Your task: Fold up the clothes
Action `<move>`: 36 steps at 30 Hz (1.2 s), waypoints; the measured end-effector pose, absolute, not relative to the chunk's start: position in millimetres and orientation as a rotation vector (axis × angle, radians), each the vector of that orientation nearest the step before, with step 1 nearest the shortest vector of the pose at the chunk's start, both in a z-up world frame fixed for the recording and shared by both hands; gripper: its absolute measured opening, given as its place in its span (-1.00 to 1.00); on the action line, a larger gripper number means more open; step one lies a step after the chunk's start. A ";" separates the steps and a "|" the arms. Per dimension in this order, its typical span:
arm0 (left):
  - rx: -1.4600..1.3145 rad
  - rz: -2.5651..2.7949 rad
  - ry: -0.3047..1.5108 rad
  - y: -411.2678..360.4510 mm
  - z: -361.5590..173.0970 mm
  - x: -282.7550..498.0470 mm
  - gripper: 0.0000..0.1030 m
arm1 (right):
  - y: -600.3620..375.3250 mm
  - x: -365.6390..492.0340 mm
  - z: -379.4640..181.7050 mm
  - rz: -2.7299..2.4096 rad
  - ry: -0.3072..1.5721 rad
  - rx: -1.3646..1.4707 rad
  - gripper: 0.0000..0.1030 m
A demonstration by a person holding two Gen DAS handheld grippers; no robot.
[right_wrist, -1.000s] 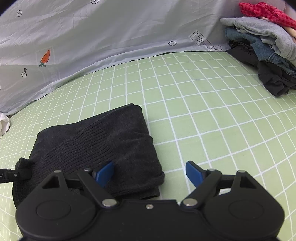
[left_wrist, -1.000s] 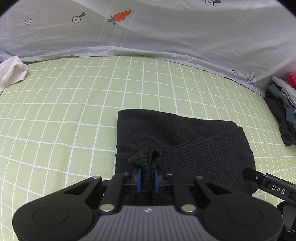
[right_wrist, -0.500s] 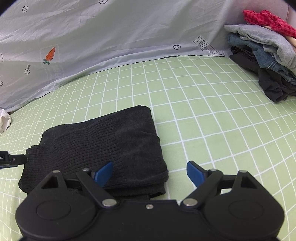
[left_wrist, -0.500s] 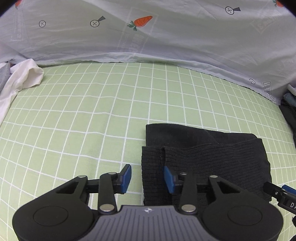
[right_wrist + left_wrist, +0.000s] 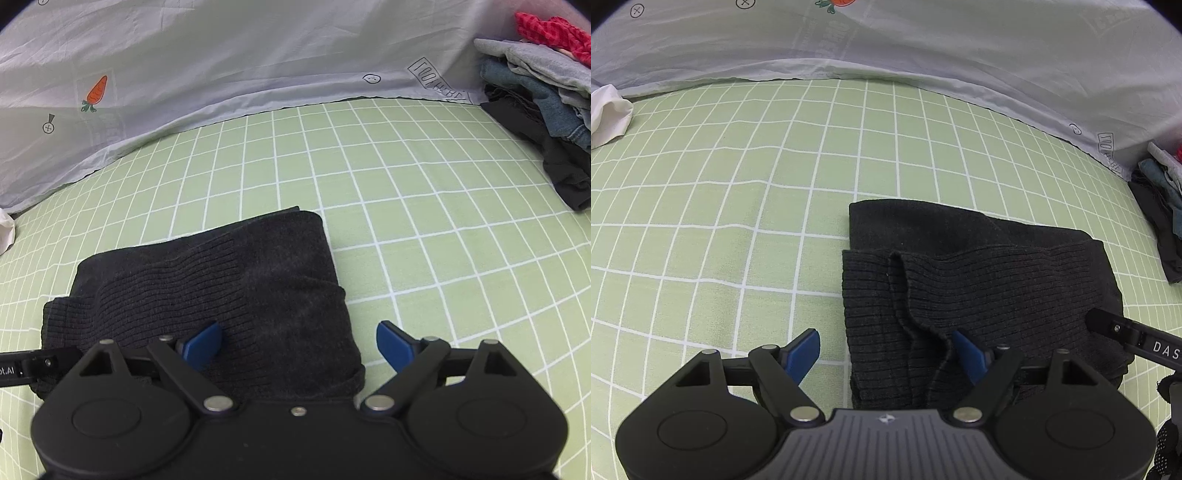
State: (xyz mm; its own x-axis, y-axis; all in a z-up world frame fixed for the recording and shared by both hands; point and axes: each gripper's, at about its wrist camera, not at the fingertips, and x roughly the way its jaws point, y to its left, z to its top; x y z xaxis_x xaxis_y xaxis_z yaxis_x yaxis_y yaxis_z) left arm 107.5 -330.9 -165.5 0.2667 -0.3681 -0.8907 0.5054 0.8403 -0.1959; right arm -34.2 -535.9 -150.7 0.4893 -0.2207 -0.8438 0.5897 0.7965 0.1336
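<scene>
One folded black sweater (image 5: 975,280) lengthwise left-right

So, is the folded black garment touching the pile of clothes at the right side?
Apart. The right wrist view shows the black garment and the pile of clothes with a wide strip of bare green checked sheet between them.

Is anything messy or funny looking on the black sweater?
Mostly neat: the black sweater lies folded flat on the green checked sheet. One odd bit: its ribbed cuff, between the fingers of the open left gripper, is puckered into a raised wrinkle. The right gripper is open too.
</scene>
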 end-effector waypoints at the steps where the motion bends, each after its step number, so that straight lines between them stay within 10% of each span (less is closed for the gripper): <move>1: 0.130 -0.591 1.166 -330.9 -167.1 110.1 0.61 | -537.0 -31.7 -152.2 -0.512 0.943 0.448 0.85; 12: 0.101 -0.640 1.181 -341.1 -174.8 118.4 0.81 | -543.9 -19.8 -166.5 -0.463 0.942 0.559 0.81; 17: 0.000 -0.674 1.184 -338.4 -166.8 114.9 -0.35 | -532.6 -25.3 -150.9 -0.469 0.893 0.516 -0.33; 19: -0.019 -0.682 1.171 -337.3 -159.1 111.8 -0.46 | -528.7 -30.4 -141.0 -0.476 0.868 0.497 -0.47; 36: 0.146 -0.976 0.924 -420.2 -75.2 -38.0 -0.53 | -560.4 -183.0 -62.5 -0.675 0.642 0.363 -0.52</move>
State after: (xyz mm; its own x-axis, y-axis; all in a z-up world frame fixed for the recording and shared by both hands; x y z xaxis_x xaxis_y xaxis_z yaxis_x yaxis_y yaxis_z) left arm -38.0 -420.2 -75.2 0.2262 -0.6470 -0.7281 0.7629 0.5825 -0.2806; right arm -183.0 -560.4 -62.5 0.6013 -0.4610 -0.6527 0.6752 0.7299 0.1064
